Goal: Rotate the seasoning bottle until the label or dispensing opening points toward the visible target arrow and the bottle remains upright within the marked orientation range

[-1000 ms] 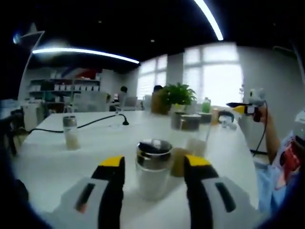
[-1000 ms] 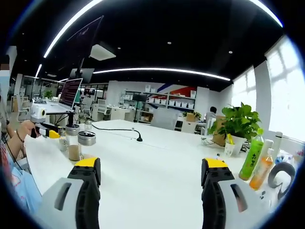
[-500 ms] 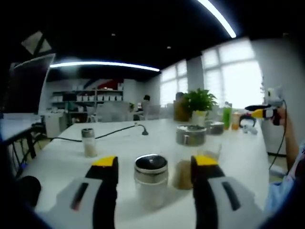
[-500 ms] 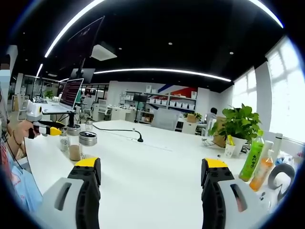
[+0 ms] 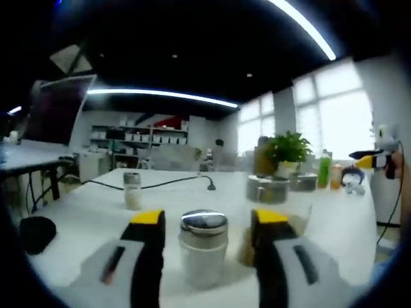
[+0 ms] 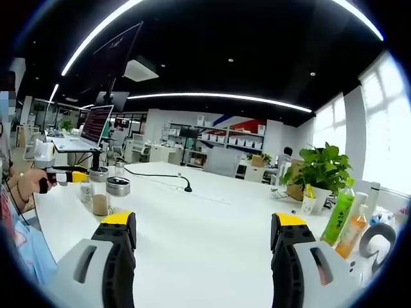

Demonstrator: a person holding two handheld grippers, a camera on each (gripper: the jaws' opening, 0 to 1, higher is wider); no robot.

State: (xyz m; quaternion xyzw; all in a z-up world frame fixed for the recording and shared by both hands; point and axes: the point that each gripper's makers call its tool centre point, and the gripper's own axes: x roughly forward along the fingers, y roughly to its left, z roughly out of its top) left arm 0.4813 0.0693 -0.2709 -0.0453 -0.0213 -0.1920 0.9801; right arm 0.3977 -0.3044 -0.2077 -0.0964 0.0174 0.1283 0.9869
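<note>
1. In the left gripper view, the left gripper (image 5: 207,226) has its jaws spread to either side of the seasoning bottle (image 5: 202,255), a clear jar with a shiny metal lid standing upright on the white table (image 5: 77,218) at about 6 o'clock. Whether the pads touch the glass I cannot tell; a gap seems to remain on both sides.
2. A second jar holding brown contents (image 5: 248,245) stands just beside the bottle at its 3 o'clock, partly behind the right-hand jaw.
3. In the right gripper view, the right gripper (image 6: 202,232) is wide apart and holds nothing, hovering over bare table.
4. No target arrow or orientation mark can be made out, and the left view is blurred.
5. Risks, as I judge them: closing off-centre could tip the bottle, the right-hand jaw could knock the neighbouring jar, and the metal lid gives little to judge the turn by.
</note>
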